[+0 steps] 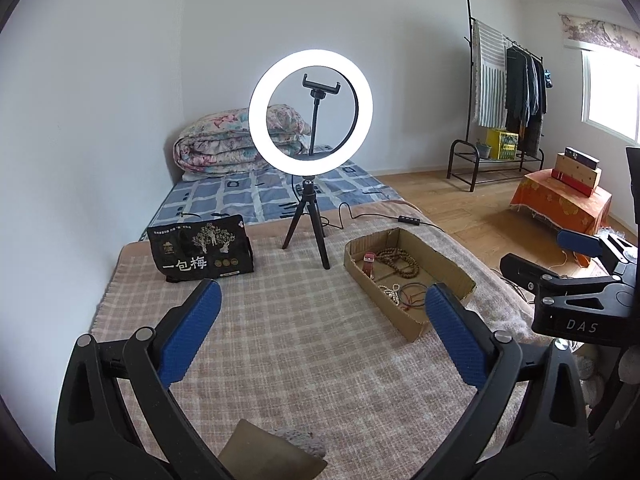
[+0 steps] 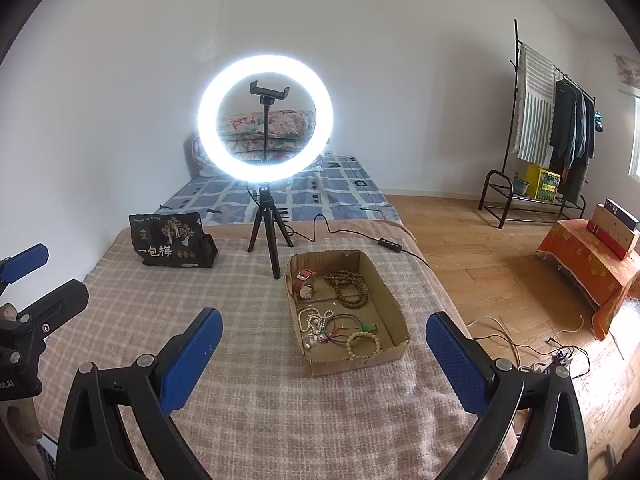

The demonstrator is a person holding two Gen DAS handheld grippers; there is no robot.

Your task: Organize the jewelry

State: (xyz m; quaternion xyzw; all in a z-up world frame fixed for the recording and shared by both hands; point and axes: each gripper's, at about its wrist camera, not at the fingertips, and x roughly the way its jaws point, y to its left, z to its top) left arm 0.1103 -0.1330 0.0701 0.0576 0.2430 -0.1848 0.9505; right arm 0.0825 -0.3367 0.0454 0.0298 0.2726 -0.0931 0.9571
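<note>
An open cardboard box [image 2: 394, 312] sits on the checked blanket and also shows in the left wrist view [image 1: 444, 260]. It holds a red-strapped watch [image 2: 304, 282], brown wooden beads [image 2: 350, 288], a white bead string [image 2: 314, 320], a dark bangle [image 2: 344, 328] and a pale bead bracelet [image 2: 362, 344]. My right gripper [image 2: 324, 330] is open and empty, above the blanket just in front of the box. My left gripper [image 1: 322, 304] is open and empty, left of the box. The right gripper also shows at the right edge of the left wrist view [image 1: 576, 248].
A lit ring light on a tripod [image 2: 266, 120] stands behind the box, its cable [image 2: 352, 236] trailing right. A black snack bag [image 2: 172, 246] lies at the back left. A tan piece [image 1: 272, 452] lies near me. The wooden floor [image 2: 500, 272] lies to the right.
</note>
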